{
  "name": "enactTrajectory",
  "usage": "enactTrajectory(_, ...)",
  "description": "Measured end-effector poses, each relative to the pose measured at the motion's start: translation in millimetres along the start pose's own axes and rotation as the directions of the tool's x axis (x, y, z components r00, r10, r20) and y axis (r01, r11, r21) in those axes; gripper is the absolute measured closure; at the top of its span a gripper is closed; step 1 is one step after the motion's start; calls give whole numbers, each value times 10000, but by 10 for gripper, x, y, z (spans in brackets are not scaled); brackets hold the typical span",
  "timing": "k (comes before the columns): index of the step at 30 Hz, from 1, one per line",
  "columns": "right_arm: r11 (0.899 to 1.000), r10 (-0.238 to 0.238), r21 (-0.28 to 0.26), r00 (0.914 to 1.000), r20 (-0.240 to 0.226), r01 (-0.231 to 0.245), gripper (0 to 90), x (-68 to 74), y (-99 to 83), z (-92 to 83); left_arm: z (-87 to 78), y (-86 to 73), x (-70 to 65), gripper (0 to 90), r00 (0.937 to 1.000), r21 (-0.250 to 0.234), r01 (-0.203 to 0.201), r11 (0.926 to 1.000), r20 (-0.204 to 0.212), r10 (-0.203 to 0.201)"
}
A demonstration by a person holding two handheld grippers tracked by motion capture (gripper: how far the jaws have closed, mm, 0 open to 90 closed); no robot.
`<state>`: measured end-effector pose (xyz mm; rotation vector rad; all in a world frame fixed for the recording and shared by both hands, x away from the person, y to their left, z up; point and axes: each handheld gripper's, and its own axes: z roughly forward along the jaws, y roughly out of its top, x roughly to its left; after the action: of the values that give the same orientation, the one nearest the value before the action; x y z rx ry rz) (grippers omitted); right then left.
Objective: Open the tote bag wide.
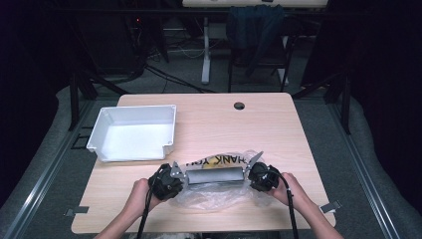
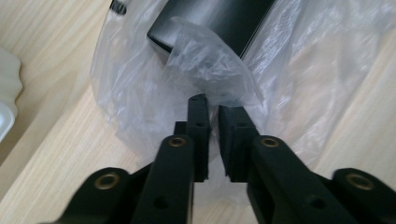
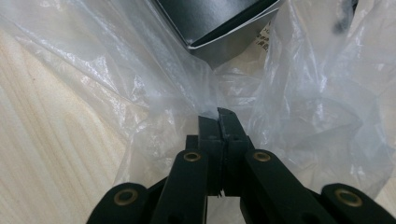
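- I find the dark box [image 1: 215,175] lying crosswise on the bench [image 1: 278,129], its long axis running left to right, inside a clear plastic bag [image 1: 219,196].
- My left tongs [image 2: 211,109] sit at the box's left end, nearly closed, pinching a fold of the bag.
- My right tongs [image 3: 218,116] sit at the right end, clamped shut on film.
- Both are about equally near; the box lies between and just beyond them.
- A white tray [image 1: 134,132] stands apart, far left.

Light wood table [image 1: 278,129]: white tray [image 1: 133,133] far left; clear plastic bag [image 1: 219,191] near front edge.
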<state>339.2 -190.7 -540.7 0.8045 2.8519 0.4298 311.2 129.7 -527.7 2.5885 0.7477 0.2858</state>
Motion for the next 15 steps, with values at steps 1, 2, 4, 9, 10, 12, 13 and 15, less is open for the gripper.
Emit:
enactTrajectory(1, 10000, -3, 9, 10000, 5, 3, 899, 1, -1, 1, 18, -11, 12, 864, 10000, 154, -1, 9999, 11, 1)
enactTrajectory(2, 10000, -19, 15, 10000, -5, 19, 899, 0, -1, 2, 34, -24, 25, 870, 10000, 213, 61, 9998, -17, -60)
enactTrajectory(4, 10000, -31, 29, 10000, -11, 31, 899, 1, -2, 4, 57, -48, 49, 879, 9995, 318, 318, 9990, 27, -319)
enactTrajectory(9, 9997, -114, 226, 9999, -35, 115, 900, -13, 0, 17, 79, -111, 159, 885, 9947, 510, 995, 9937, 209, -1007)
enactTrajectory(10, 9998, -76, 197, 10000, 1, 76, 900, -12, -4, 25, 87, -131, 194, 886, 9930, 482, 1157, 9921, 195, -1168)
enactTrajectory(12, 9996, -107, 275, 9999, -45, 108, 900, -24, -5, 26, 103, -164, 253, 889, 9877, 593, 1491, 9870, 377, -1515)
enactTrajectory(13, 9995, -110, 300, 9999, 23, 109, 900, -23, -6, 27, 120, -174, 265, 890, 9879, 629, 1517, 9864, 244, -1535)
enactTrajectory(15, 9991, -133, 411, 9999, 77, 130, 900, -33, -10, 32, 145, -192, 282, 892, 9870, 797, 1585, 9841, 156, -1603)
